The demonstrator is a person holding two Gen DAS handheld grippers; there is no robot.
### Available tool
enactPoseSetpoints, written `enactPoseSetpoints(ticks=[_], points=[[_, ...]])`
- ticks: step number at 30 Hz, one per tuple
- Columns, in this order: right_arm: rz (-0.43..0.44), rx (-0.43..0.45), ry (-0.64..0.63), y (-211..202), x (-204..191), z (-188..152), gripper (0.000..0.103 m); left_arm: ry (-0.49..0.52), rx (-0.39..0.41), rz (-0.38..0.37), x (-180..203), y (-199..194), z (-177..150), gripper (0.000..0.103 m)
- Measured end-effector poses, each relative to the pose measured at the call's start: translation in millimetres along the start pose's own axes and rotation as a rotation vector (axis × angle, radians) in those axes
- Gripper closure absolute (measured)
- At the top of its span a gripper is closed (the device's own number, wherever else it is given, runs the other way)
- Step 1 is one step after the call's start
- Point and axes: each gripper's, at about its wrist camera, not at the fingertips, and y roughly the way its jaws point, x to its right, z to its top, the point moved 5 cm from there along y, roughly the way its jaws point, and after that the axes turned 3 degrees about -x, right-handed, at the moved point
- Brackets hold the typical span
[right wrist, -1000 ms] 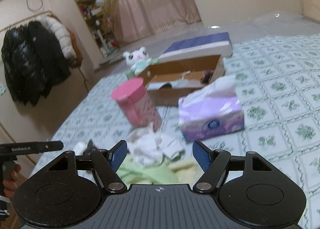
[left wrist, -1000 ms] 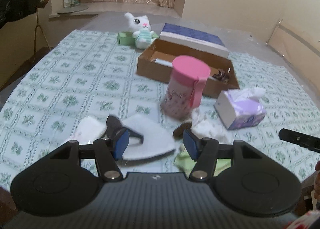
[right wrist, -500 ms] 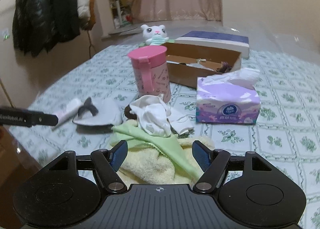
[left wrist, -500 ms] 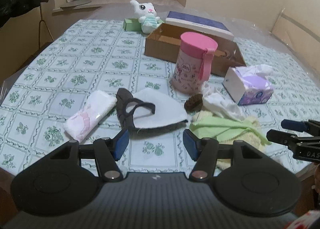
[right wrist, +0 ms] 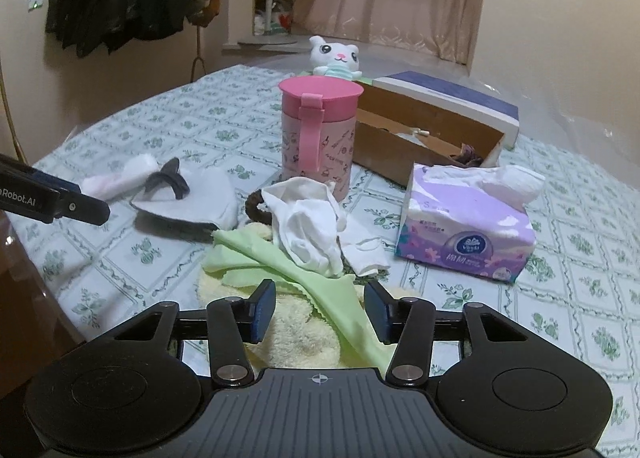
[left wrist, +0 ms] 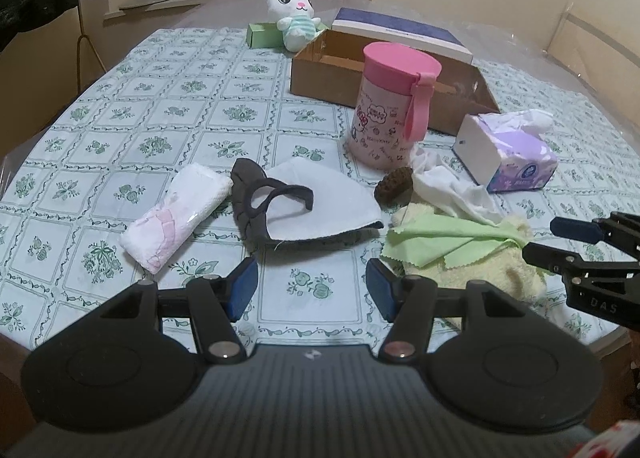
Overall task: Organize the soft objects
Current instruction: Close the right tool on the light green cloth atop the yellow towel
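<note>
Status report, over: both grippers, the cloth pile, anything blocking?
Left gripper open, over bare tablecloth. Right gripper closing around green cloth atop yellow towel, not yet pinched. White rag overlaps the pile.

A cloth pile lay at the table's near edge, a cup behind it, a box toward the far edge.

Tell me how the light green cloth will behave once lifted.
The green cloth lies creased and folded over the yellow towel, so it will probably hang limp. It looks thin, likely very light. The white cloth overlaps it and may drag along.
</note>
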Motion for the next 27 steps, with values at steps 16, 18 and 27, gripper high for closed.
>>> enactPoseSetpoints(ticks=[16,18,27], points=[[0.014,-0.056,-0.043,36.6,-0.9,-3.3,0.059,0.011,-0.034,0.006,0.2,18.3,-3.1,0.046],[0.02,-0.058,-0.045,38.9,-1.5,-3.1,0.064,0.013,-0.037,0.004,0.9,19.7,-3.4,0.046],[0.042,-0.017,-0.037,28.6,-1.0,1.8,0.089,0.023,-0.02,0.014,2.0,21.3,-3.4,0.046]])
